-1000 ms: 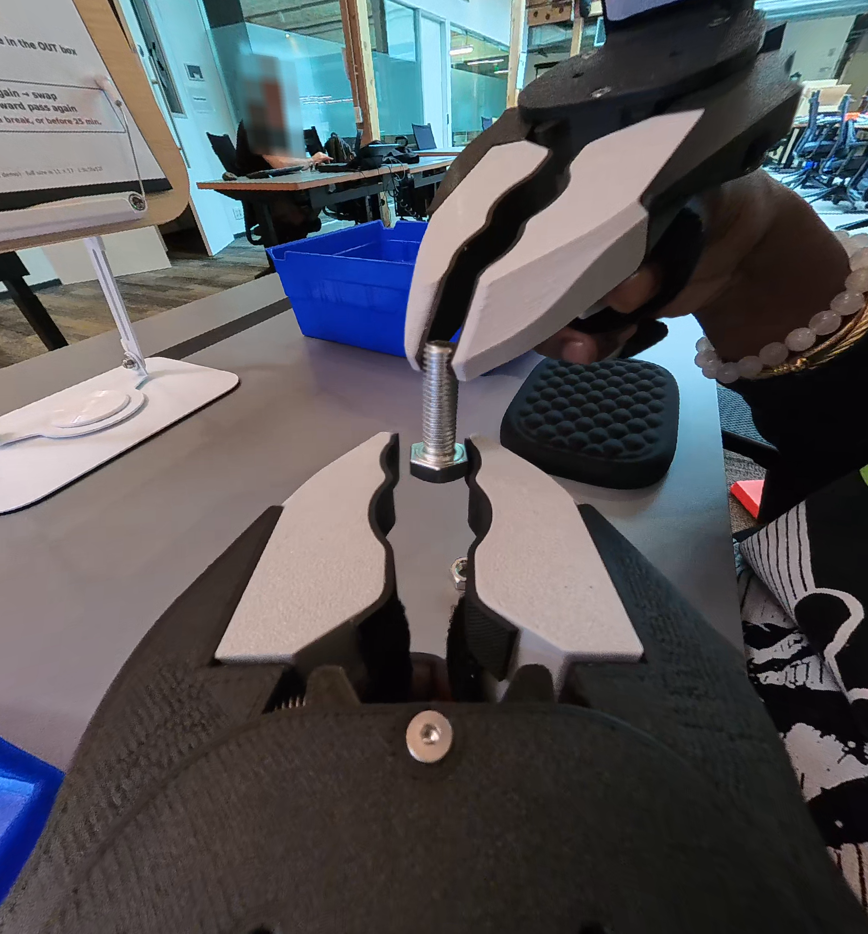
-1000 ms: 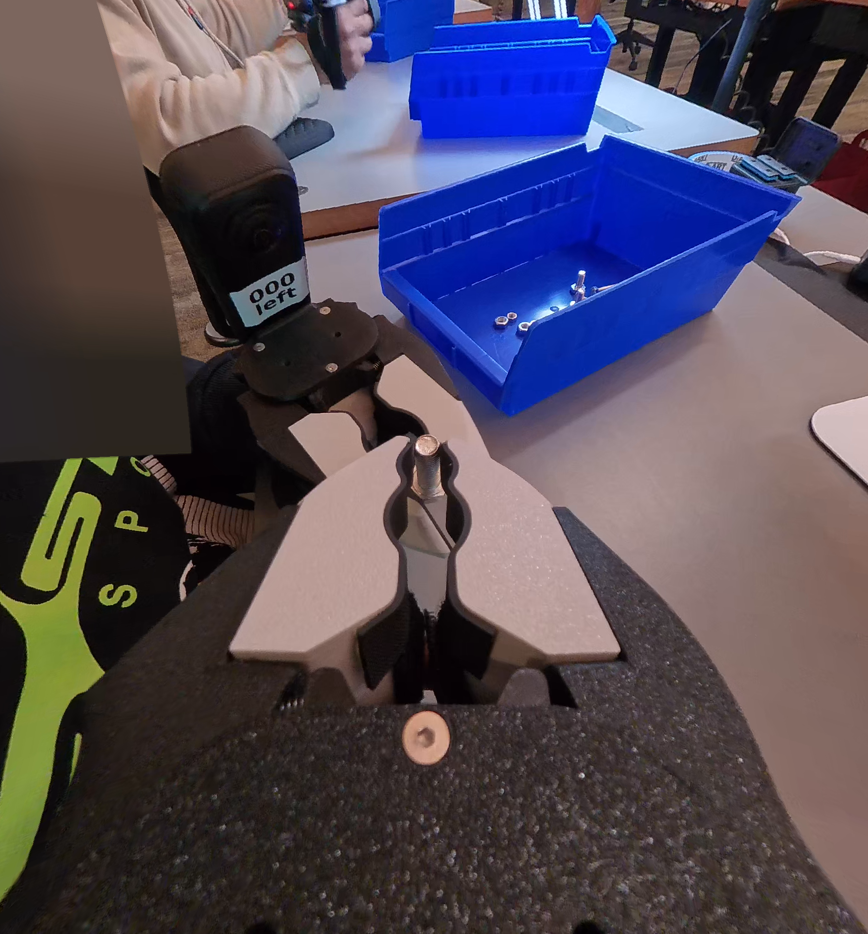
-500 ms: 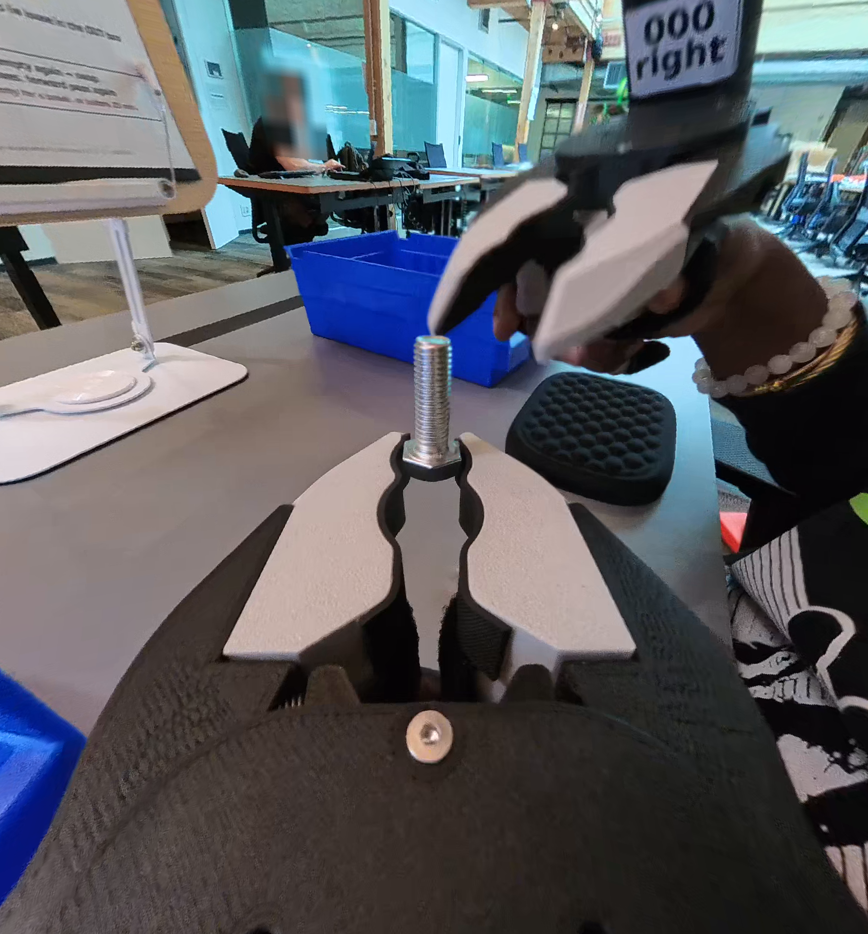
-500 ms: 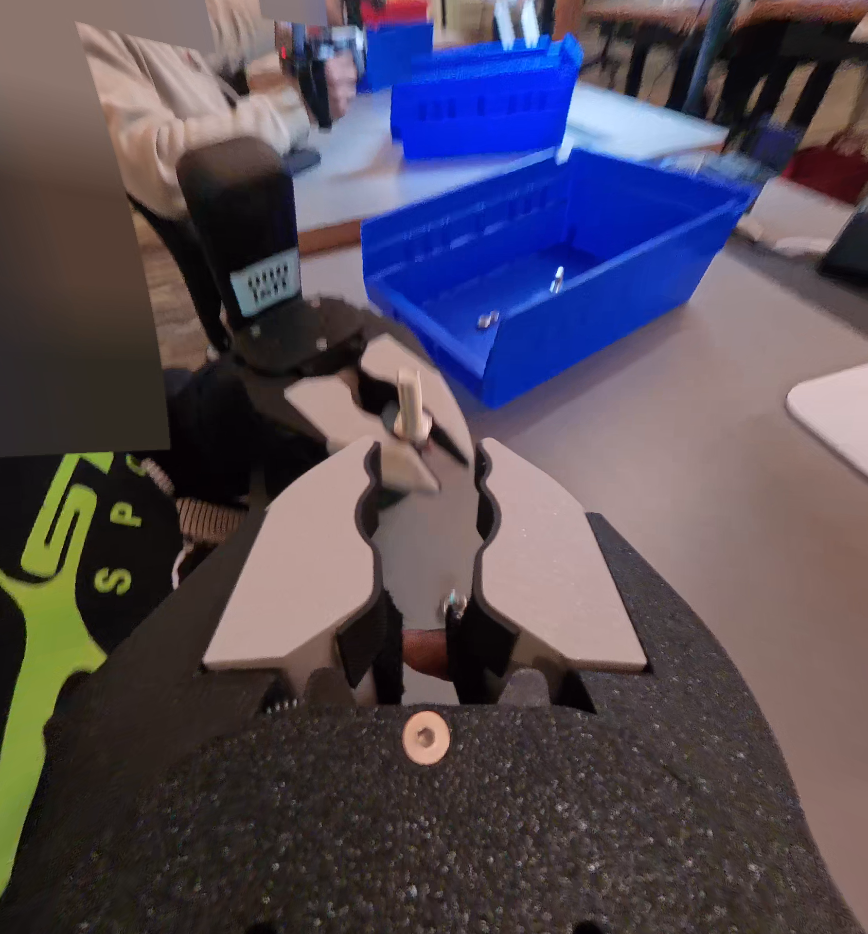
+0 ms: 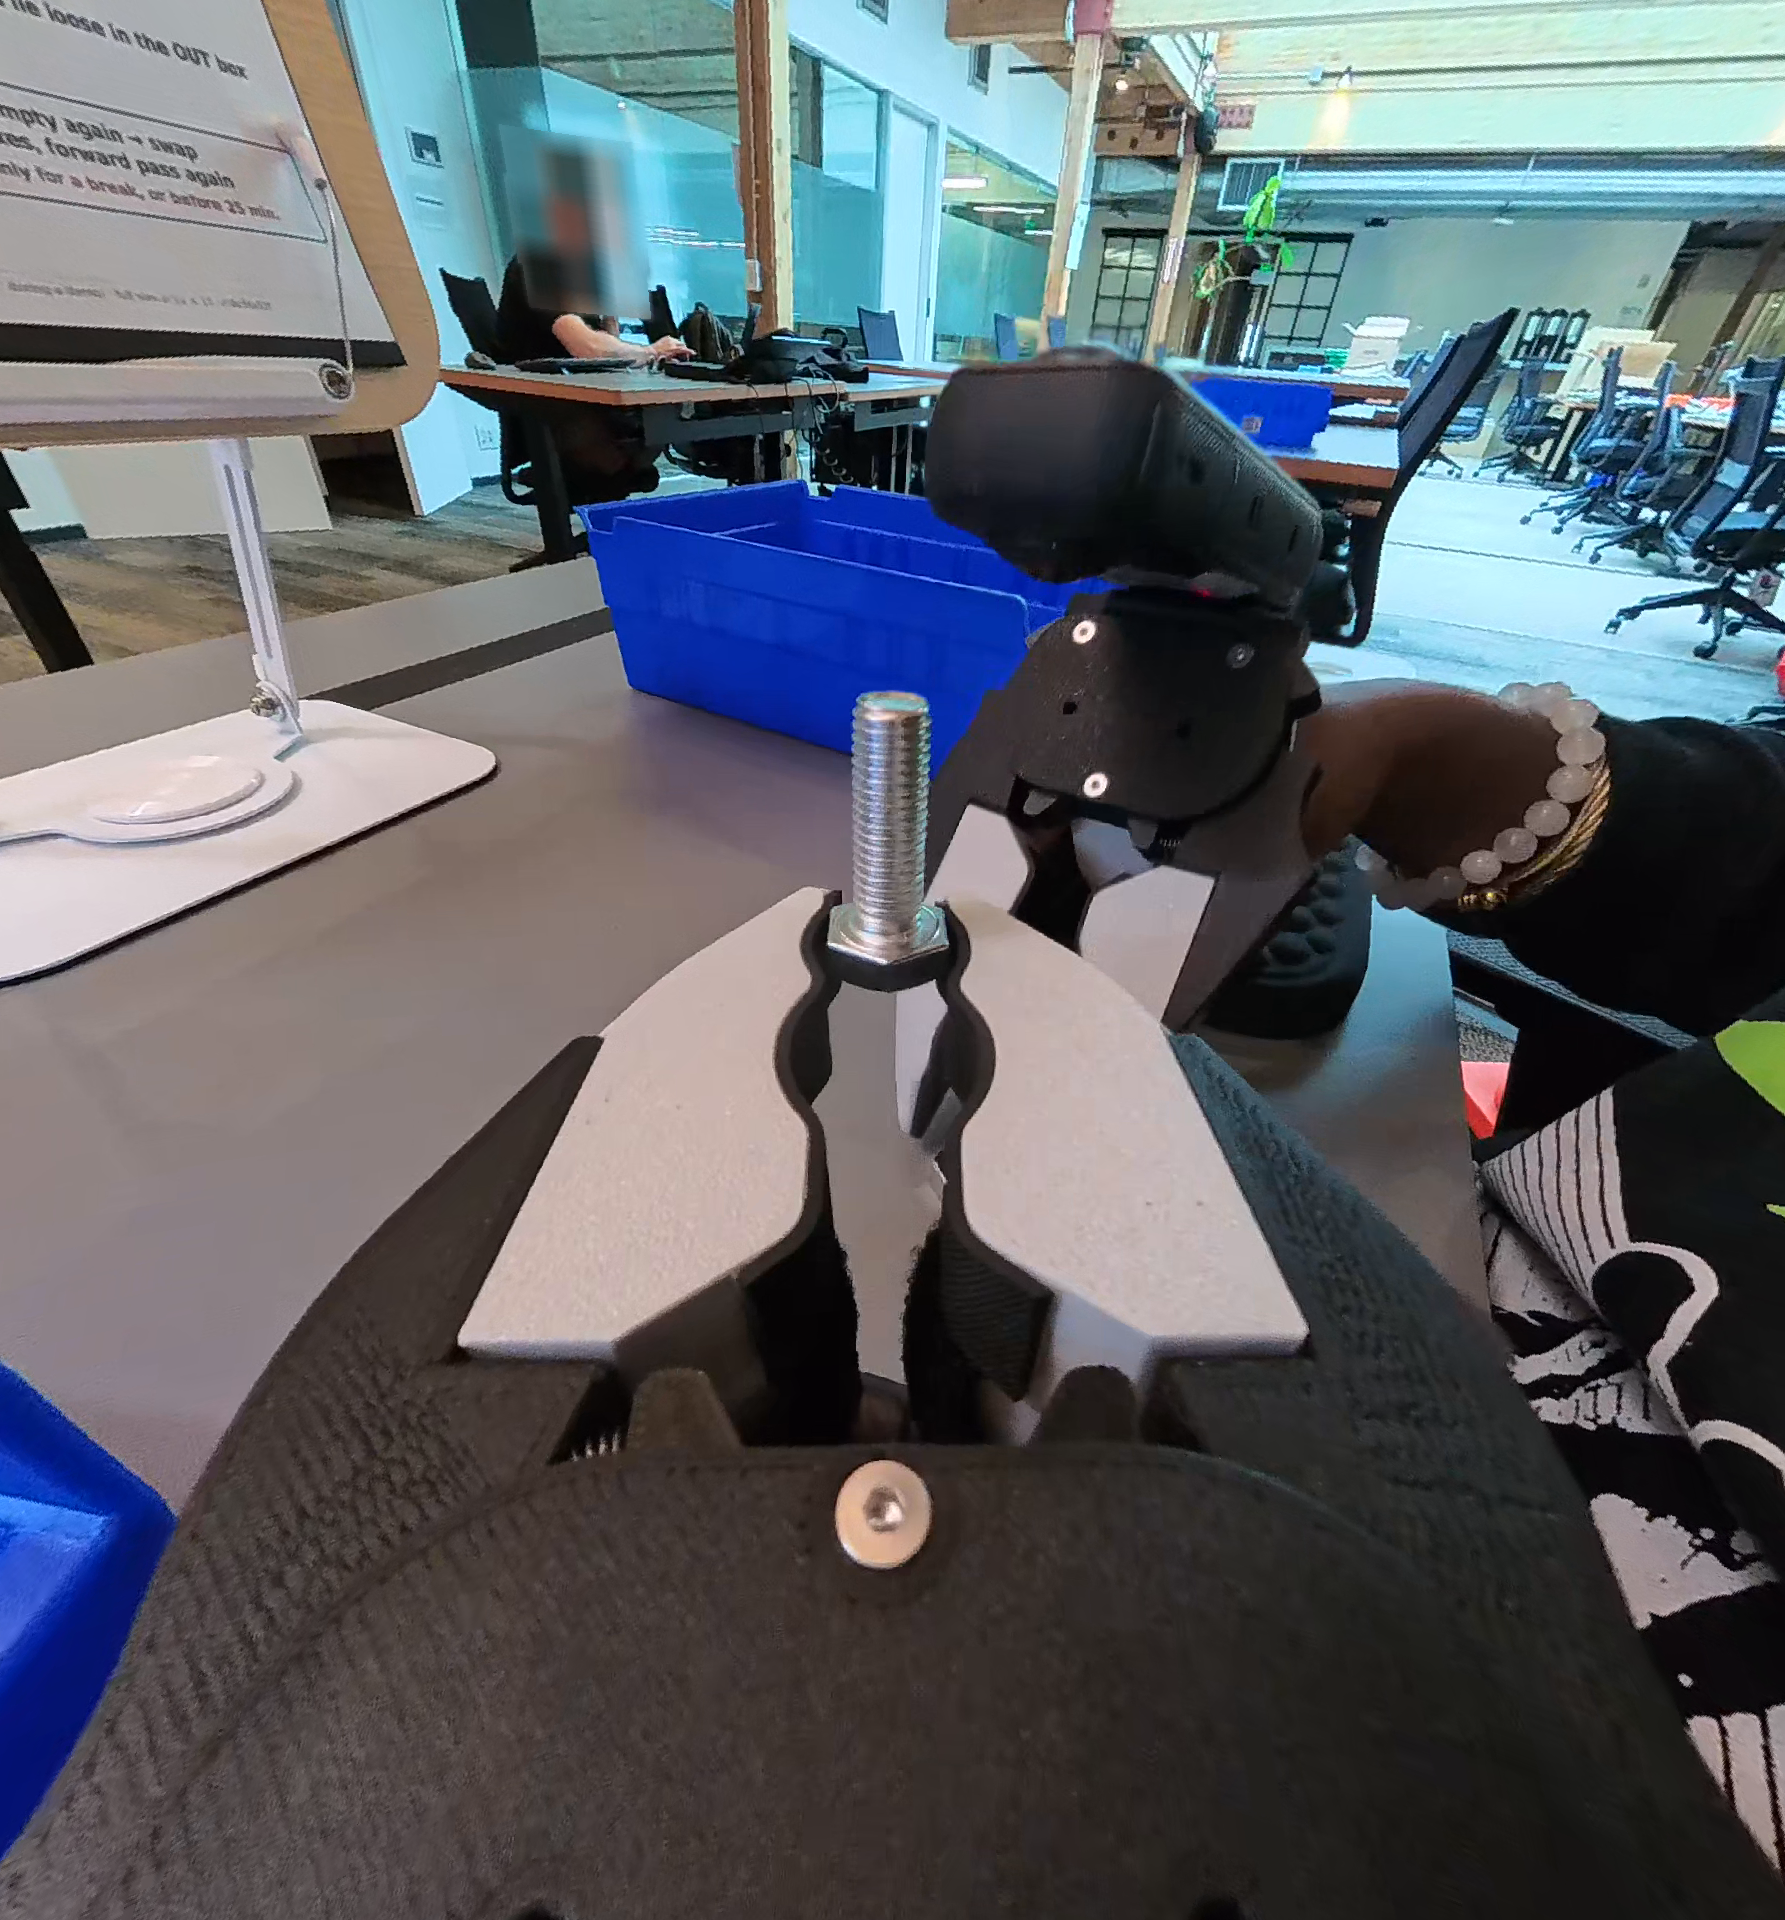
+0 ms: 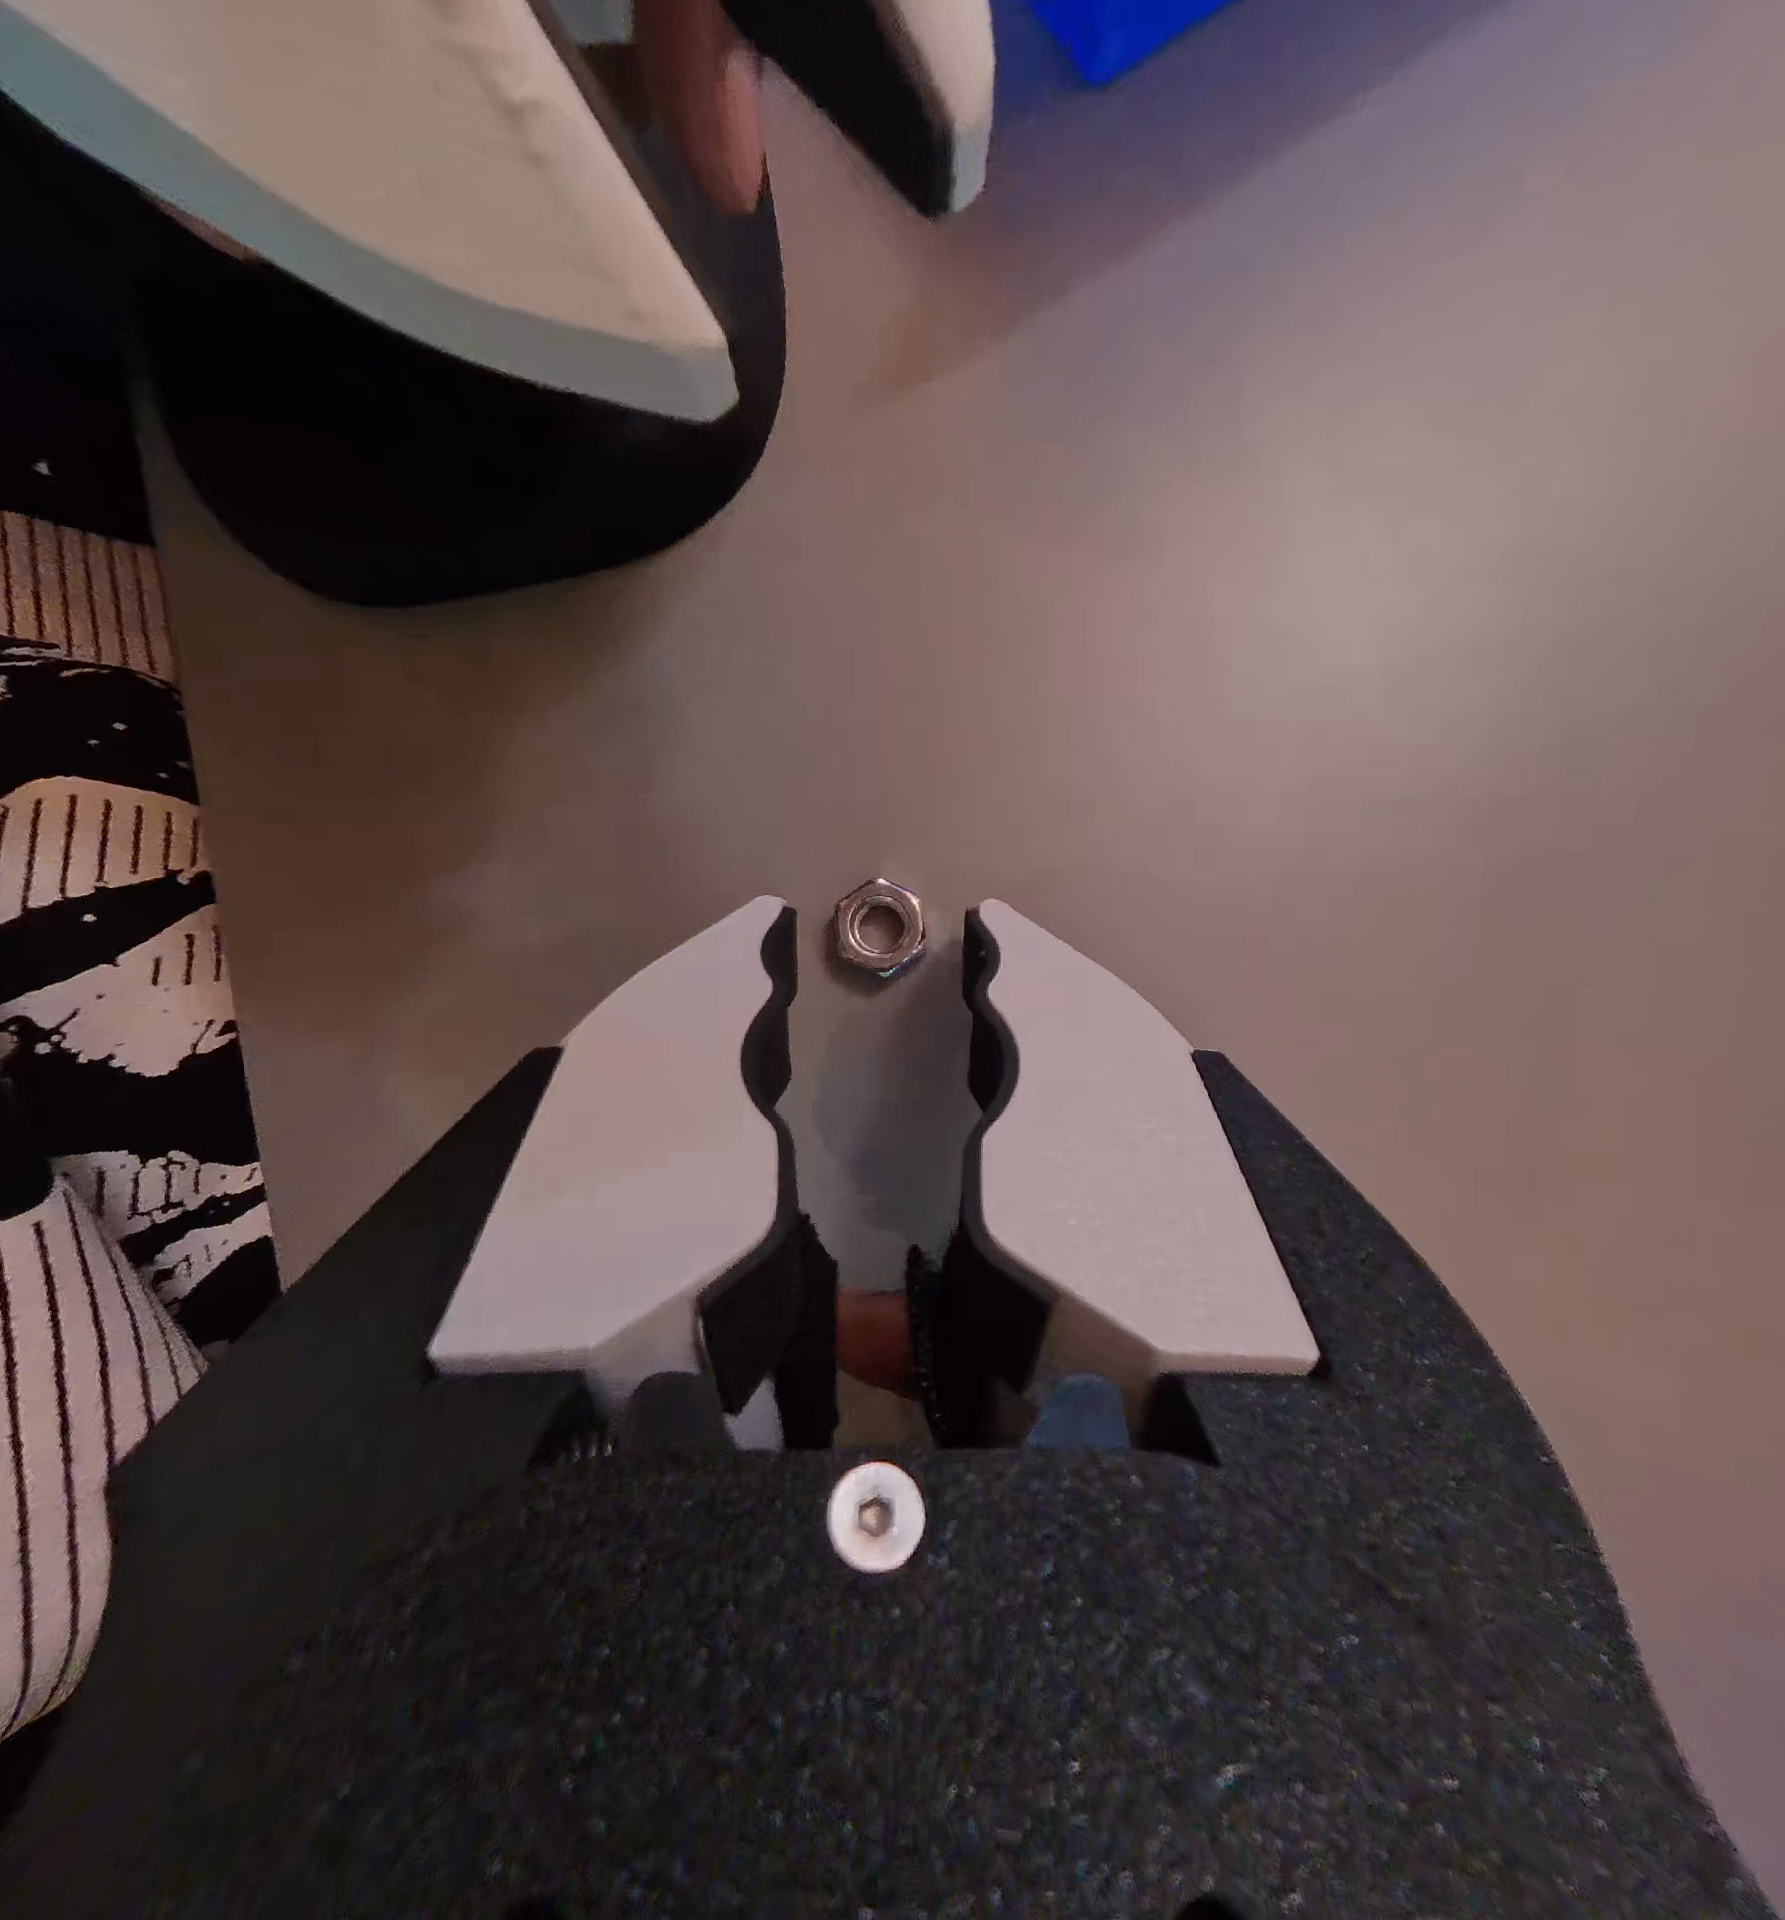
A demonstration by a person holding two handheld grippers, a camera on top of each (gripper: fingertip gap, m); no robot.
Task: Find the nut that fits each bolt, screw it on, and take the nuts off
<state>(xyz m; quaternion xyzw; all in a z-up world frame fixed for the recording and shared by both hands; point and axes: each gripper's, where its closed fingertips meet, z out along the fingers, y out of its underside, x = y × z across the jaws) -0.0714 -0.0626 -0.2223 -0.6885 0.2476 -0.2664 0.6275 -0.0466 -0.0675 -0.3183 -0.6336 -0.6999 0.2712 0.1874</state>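
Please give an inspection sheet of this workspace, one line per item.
Surface: grey table, bare near the nut.
Job's things: bolt upright, head clamped; nut flat on the table; blue bin behind.
Clutter: white stand base, black pad.
Grippers: left claw shut on the bolt; right claw open around the nut, not touching.
Cables: nothing seen.
Surroundings: office desks, chairs, a seated person.

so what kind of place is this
Most likely an open-plan office used as a workspace: rows of desks and office chairs behind, a grey table with a blue parts bin in front.
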